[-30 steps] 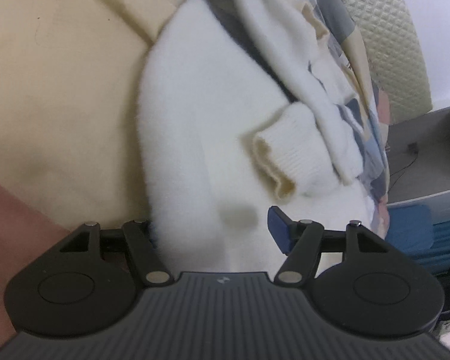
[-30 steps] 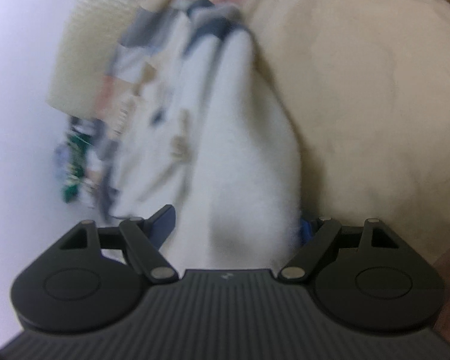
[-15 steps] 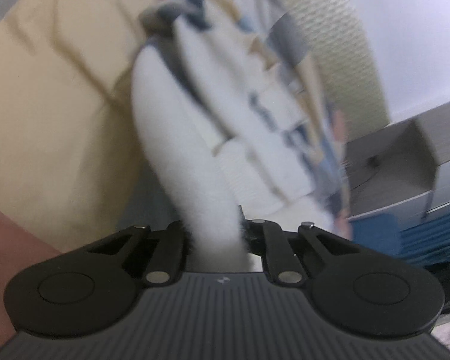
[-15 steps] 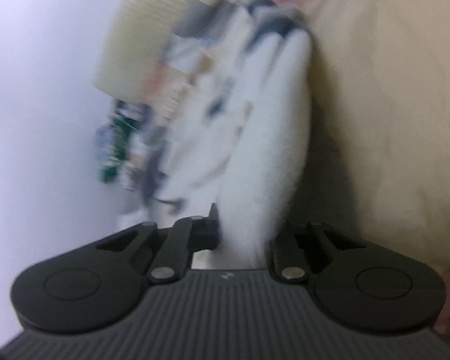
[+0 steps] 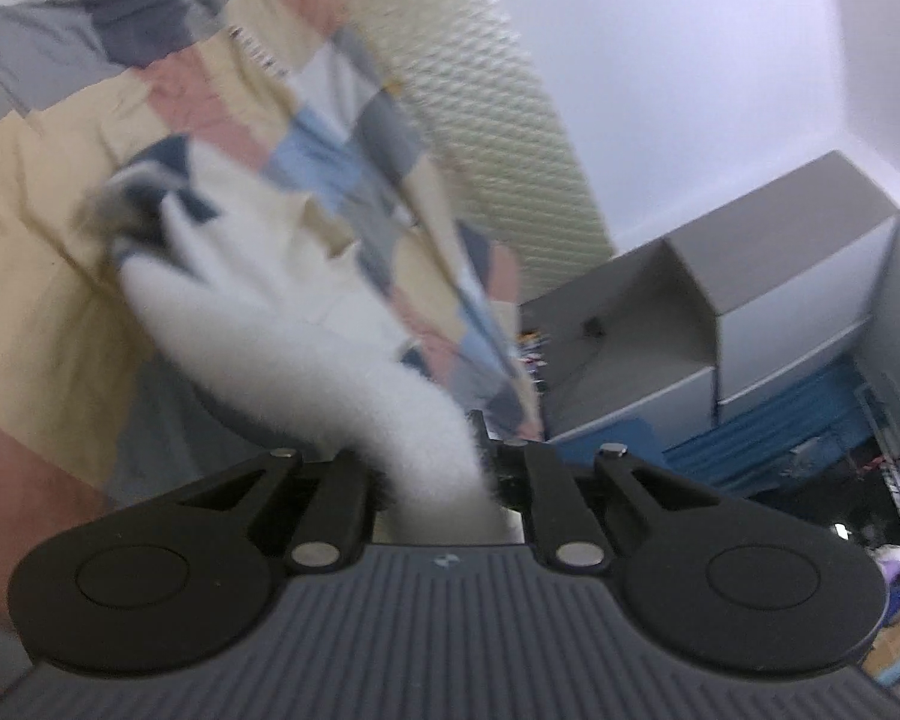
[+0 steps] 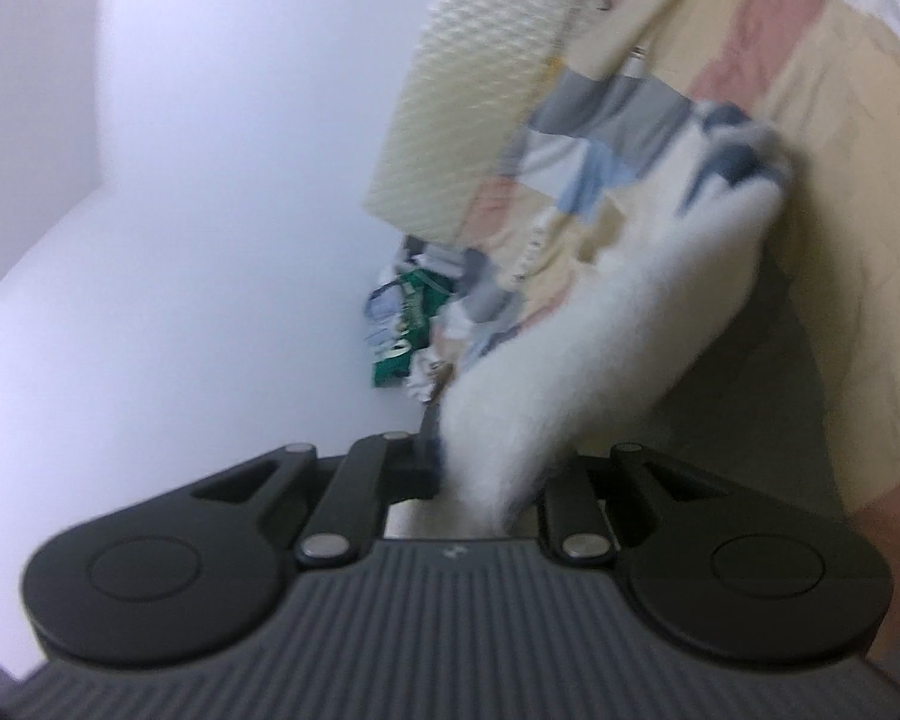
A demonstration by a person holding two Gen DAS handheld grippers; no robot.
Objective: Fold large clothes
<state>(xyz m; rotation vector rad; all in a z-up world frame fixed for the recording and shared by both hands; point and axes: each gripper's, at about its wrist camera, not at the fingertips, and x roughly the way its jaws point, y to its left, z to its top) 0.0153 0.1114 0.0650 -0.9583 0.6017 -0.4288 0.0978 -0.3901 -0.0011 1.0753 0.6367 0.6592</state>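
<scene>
A fluffy white garment with dark blue-grey trim point(image 5: 282, 324) stretches from the bed toward each camera. My left gripper point(image 5: 435, 468) is shut on one end of it and holds it lifted. In the right wrist view the same white garment point(image 6: 600, 336) runs up and right from my right gripper point(image 6: 486, 468), which is shut on its other end. The fabric hides both sets of fingertips. The far end of the garment is blurred by motion.
A patchwork quilt point(image 5: 222, 102) in beige, pink, blue and grey covers the bed, also in the right wrist view point(image 6: 750, 36). A cream quilted headboard point(image 5: 498, 108) stands behind. Grey shelving point(image 5: 750, 300) is at right. Clutter point(image 6: 414, 312) lies by the white wall.
Both grippers closed on the white garment and lifted it. The views have swung up toward the headboard and wall, and the garment now hangs stretched.
</scene>
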